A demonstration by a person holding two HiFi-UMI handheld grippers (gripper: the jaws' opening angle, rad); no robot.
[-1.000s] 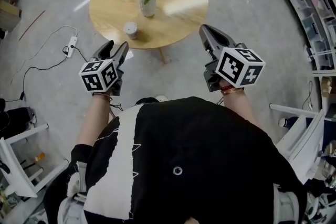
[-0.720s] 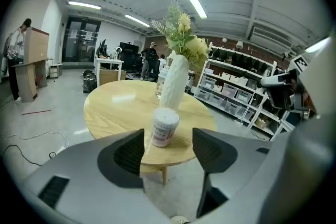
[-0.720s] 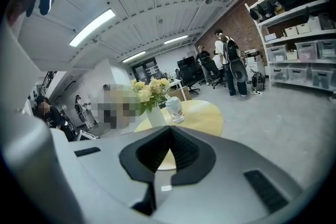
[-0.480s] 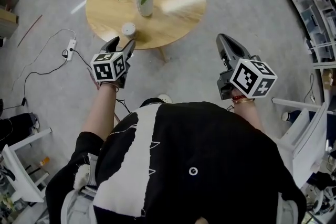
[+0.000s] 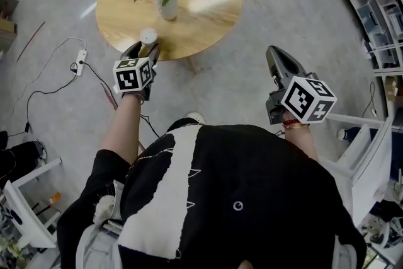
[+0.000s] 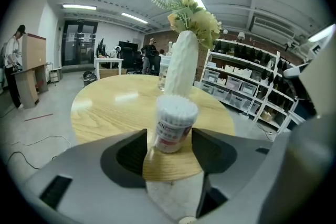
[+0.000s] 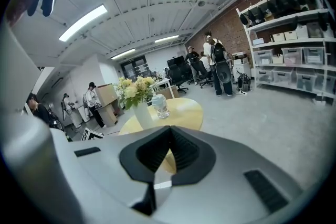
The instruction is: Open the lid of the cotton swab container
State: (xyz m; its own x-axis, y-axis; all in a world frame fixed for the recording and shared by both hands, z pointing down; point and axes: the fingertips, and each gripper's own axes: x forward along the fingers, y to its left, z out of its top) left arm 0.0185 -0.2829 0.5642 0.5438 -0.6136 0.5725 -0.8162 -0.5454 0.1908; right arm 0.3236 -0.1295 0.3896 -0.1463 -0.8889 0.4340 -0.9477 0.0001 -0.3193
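The cotton swab container (image 5: pixel 148 35), a small clear tub with a white top and a red label, stands upright near the front edge of the round wooden table (image 5: pixel 204 12). In the left gripper view the container (image 6: pixel 173 122) stands between the two jaws with a gap on each side. My left gripper (image 5: pixel 145 48) reaches over the table edge; its jaws stand wide and are closing, and the pads are not pressing on the tub. My right gripper (image 5: pixel 274 55) hangs shut over the floor to the right of the table, and nothing sits between its jaws (image 7: pixel 169 135).
A white vase of flowers (image 5: pixel 167 4) stands just behind the container, with a glass jar (image 7: pixel 159 105) beyond it. A power strip and cables (image 5: pixel 80 60) lie on the floor at left. Storage shelves (image 5: pixel 378 9) line the right side. A white frame (image 5: pixel 371 142) stands at right.
My left gripper has moved forward from over the floor to the table edge, and its jaws now stand around the container. My right gripper has drifted a little right and stayed shut.
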